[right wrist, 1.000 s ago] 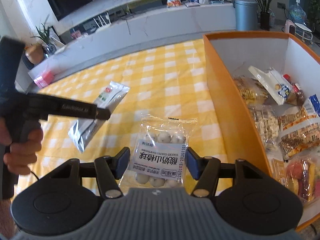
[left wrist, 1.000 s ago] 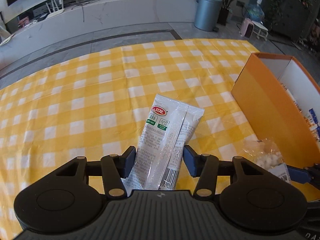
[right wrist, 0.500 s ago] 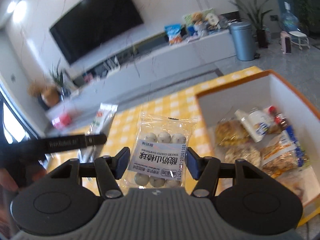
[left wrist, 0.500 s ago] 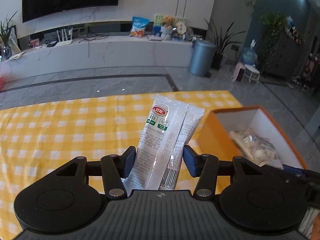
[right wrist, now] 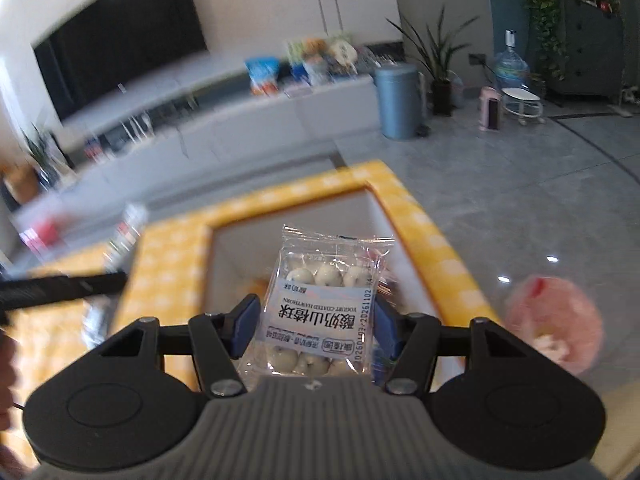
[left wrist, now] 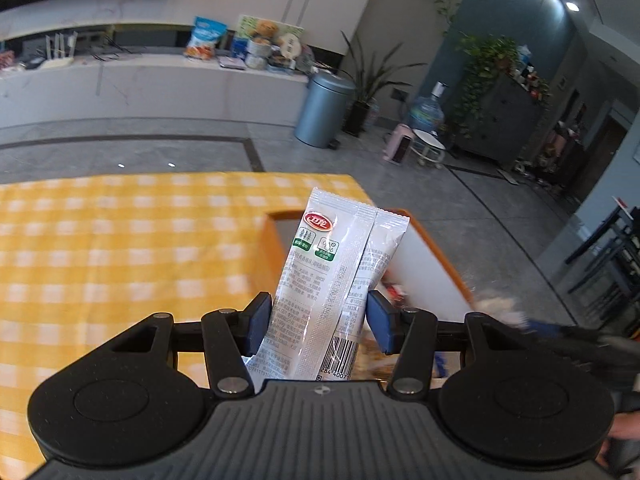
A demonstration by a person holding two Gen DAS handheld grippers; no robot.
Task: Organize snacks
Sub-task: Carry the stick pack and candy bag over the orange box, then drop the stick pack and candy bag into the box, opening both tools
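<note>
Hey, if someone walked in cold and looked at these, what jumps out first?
The white snack packet clamped upright in the left tongs, and the clear bag of white yogurt balls clamped in the right tongs. Behind both sits the open orange box on the yellow checked tablecloth.

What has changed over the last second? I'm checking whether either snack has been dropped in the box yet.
Both grippers have lifted off the table and swung toward the orange box. The left gripper now holds its white packet in front of the box opening; the right gripper holds the bag of yogurt balls over it. Unchanged: both grips stay shut on their snacks, nothing released.
</note>
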